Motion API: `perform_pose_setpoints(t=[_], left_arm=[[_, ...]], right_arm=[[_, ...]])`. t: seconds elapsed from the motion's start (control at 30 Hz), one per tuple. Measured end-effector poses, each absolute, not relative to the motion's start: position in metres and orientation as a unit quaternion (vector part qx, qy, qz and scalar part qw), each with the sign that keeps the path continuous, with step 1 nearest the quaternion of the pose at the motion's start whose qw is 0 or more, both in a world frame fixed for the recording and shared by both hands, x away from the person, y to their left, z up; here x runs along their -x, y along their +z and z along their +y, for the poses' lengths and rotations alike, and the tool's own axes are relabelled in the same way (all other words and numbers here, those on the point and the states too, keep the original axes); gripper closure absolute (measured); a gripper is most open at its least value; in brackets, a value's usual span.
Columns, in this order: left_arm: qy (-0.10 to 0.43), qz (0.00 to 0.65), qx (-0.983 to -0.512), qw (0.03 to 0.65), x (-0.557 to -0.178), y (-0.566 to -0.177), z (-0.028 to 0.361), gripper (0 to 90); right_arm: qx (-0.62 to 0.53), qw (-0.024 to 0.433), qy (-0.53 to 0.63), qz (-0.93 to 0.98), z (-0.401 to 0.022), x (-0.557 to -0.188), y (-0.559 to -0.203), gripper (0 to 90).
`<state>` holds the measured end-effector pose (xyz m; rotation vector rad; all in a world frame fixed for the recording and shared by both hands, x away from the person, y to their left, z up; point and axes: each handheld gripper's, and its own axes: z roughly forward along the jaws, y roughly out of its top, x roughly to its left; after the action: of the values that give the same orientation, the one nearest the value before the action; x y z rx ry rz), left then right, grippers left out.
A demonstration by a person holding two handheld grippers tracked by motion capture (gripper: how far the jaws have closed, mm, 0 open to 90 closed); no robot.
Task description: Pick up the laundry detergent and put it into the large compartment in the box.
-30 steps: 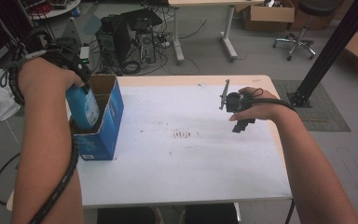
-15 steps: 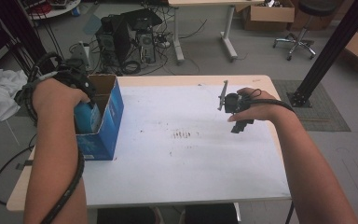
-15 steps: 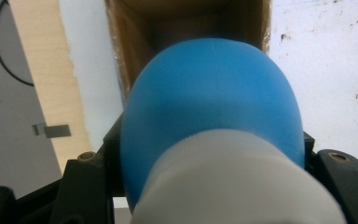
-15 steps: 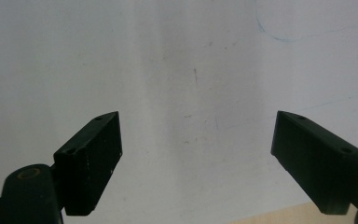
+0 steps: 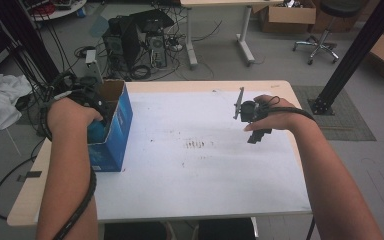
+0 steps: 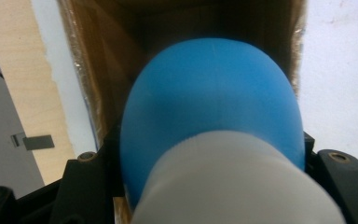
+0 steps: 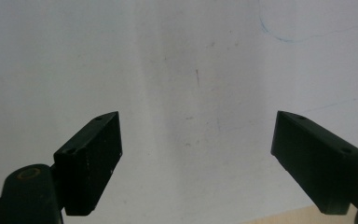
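Note:
A blue bottle with a white cap sits between the jaws of my left gripper, which is shut on it. Gripper and bottle hang inside the open blue cardboard box at the table's left edge. The brown inner walls of the box surround the bottle. From above, a bit of the blue bottle peeks out below the person's left hand. My right gripper is open and holds nothing. It hovers over the white tabletop at the right gripper.
The white table has faint pen marks at its middle. Behind it on the floor stand computer towers with tangled cables. A white cloth lies at the left, and a black post rises at the right.
My left gripper has lowered the blue bottle from above the box down into it. The right gripper has stayed where it was.

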<state>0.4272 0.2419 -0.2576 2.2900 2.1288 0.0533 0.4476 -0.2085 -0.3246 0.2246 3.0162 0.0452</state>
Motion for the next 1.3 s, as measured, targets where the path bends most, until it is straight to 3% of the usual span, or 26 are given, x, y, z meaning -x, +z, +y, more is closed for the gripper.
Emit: perform_pose_setpoints(t=[0.57,1.3], left_arm=[[0.011,0.679,-0.734,-0.004,-0.429,-0.292,0.248,39.9],[0.014,0.680,-0.733,0.002,-0.427,-0.291,0.252,38.4]], right_arm=[[-0.077,0.058,0.017,0.995,-0.211,-0.448,-0.325,16.2],[-0.079,0.060,0.012,0.995,-0.213,-0.447,-0.325,16.6]])
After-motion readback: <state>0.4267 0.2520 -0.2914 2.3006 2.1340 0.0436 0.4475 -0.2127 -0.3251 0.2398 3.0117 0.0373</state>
